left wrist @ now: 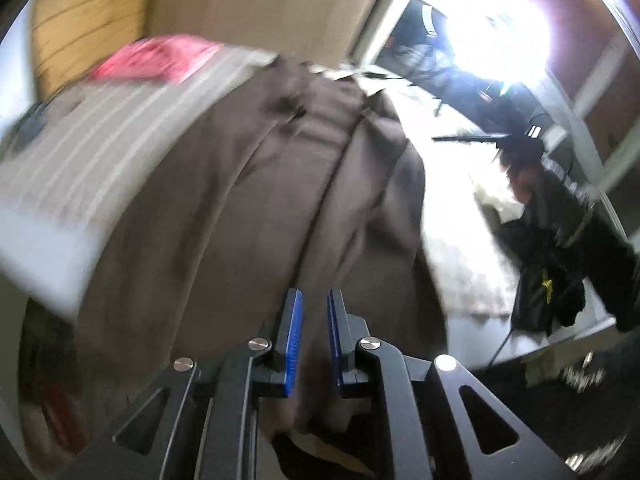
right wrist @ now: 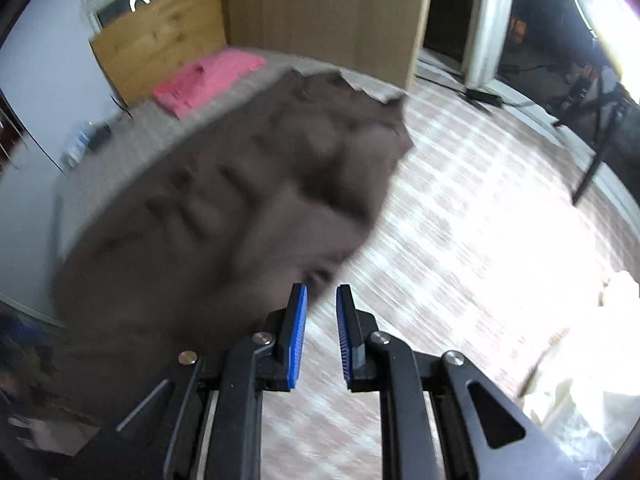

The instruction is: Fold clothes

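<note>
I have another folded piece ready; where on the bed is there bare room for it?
Bare striped bedcover lies between the pink garment and the brown garment. The brown garment crowds the near side and overhangs the bed edge.

My fingers [left wrist: 294, 332] wear ribbed blue rubber; the brown cloth [left wrist: 240, 200] is matt, the headboard [right wrist: 160, 40] grainy wood at upper left.

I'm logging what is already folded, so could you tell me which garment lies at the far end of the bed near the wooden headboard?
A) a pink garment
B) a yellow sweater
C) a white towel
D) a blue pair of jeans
A: a pink garment lies flat on the bed just in front of the wooden headboard, beyond the brown garment; the left wrist view shows it there too.
</note>
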`<state>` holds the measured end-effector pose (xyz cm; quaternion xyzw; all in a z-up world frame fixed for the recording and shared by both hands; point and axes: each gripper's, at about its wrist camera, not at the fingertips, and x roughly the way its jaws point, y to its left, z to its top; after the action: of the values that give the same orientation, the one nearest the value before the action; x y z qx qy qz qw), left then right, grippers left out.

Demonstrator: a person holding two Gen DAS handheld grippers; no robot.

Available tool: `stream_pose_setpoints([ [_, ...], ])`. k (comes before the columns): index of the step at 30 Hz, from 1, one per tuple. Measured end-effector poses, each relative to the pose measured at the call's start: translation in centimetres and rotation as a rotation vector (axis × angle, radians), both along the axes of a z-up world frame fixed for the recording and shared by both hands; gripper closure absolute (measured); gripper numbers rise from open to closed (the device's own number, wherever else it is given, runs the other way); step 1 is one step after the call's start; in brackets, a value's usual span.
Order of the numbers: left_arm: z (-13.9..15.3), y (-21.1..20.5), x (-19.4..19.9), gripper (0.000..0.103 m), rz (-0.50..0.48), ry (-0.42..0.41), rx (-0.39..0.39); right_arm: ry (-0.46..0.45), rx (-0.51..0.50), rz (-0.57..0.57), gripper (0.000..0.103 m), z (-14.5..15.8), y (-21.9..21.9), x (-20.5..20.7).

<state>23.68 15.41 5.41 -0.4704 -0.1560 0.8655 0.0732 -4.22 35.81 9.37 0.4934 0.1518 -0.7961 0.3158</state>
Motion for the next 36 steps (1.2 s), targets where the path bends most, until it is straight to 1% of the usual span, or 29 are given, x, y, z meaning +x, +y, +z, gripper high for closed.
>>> stream_pose_setpoints([
  [1, 0.9, 0.4, -1.9, 0.092, -0.028, 0.011, -0.008, 0.001, 0.002, -0.008, 0.088, -0.5, 0.1, 0.1],
  [3, 1.8, 1.6, -5.8, 0.077, -0.097, 0.040, -0.021, -0.011, -0.038, 0.001, 0.088, -1.4, 0.2, -0.2],
  [4, 2.3, 2.2, -7.8, 0.061, -0.131, 0.054, -0.028, -0.016, -0.060, 0.010, 0.087, -1.9, 0.1, -0.2],
  [5, 2.7, 2.9, -9.8, 0.061, -0.165, 0.066, -0.035, -0.011, -0.057, 0.019, 0.086, -2.4, -0.3, -0.3],
  [7, 1.2, 4.5, -13.9, 0.063, -0.219, 0.035, -0.063, -0.002, -0.052, 0.038, 0.078, -3.4, -1.1, -0.4],
  [8, 0.4, 5.4, -16.0, 0.063, -0.245, 0.018, -0.075, -0.003, -0.049, 0.051, 0.076, -3.8, -1.5, -0.4],
  [12, -3.7, 7.5, -21.6, 0.063, -0.293, -0.082, -0.081, -0.001, -0.060, 0.080, 0.074, -4.8, -2.3, -0.4],
  [14, -5.5, 8.2, -23.3, 0.063, -0.327, -0.128, -0.056, 0.006, -0.080, 0.076, 0.071, -4.7, -2.3, -0.5],
  [15, -6.1, 8.4, -23.9, 0.064, -0.337, -0.145, -0.044, 0.008, -0.092, 0.073, 0.071, -4.6, -2.3, -0.6],
  [16, -6.3, 8.6, -24.1, 0.072, -0.344, -0.144, -0.039, 0.010, -0.104, 0.070, 0.071, -4.6, -2.3, -0.6],
  [17, -6.5, 8.8, -24.3, 0.085, -0.350, -0.142, -0.034, 0.012, -0.116, 0.067, 0.071, -4.5, -2.3, -0.7],
  [19, -6.5, 8.8, -24.6, 0.100, -0.363, -0.138, -0.017, 0.017, -0.119, 0.067, 0.071, -4.7, -2.5, -0.8],
  [21, -6.1, 8.5, -24.6, 0.101, -0.369, -0.129, 0.006, 0.013, -0.112, 0.073, 0.071, -5.2, -3.0, -1.1],
  [22, -5.8, 8.3, -24.5, 0.101, -0.369, -0.122, 0.015, 0.012, -0.113, 0.070, 0.078, -5.3, -3.0, -1.2],
  [24, -5.2, 8.2, -24.3, 0.102, -0.371, -0.096, -0.024, 0.008, -0.114, 0.063, 0.096, -5.6, -3.0, -1.3],
  [27, -4.3, 7.2, -23.7, 0.102, -0.339, -0.080, -0.060, 0.004, -0.142, 0.019, 0.097, -5.0, -1.1, -1.2],
  [29, -4.2, 6.2, -23.5, 0.102, -0.302, -0.071, -0.083, -0.021, -0.181, -0.014, 0.098, -4.8, 0.8, -1.1],
  [30, -4.1, 5.7, -23.4, 0.102, -0.284, -0.068, -0.094, -0.031, -0.184, -0.037, 0.100, -4.9, 1.6, -1.2],
  [32, -5.0, 4.8, -23.7, 0.102, -0.254, -0.093, -0.078, -0.001, -0.107, -0.059, 0.102, -5.5, 1.9, -1.2],
  [33, -5.3, 5.0, -23.7, 0.102, -0.260, -0.096, -0.086, 0.013, -0.076, -0.068, 0.103, -5.6, 2.1, -1.3],
  [35, -5.6, 5.5, -23.6, 0.101, -0.270, -0.100, -0.102, -0.002, -0.113, -0.096, 0.102, -4.7, 2.5, -1.3],
  [36, -5.2, 5.3, -23.5, 0.100, -0.262, -0.096, -0.097, 0.000, -0.145, -0.107, 0.099, -3.8, 2.6, -1.0],
])
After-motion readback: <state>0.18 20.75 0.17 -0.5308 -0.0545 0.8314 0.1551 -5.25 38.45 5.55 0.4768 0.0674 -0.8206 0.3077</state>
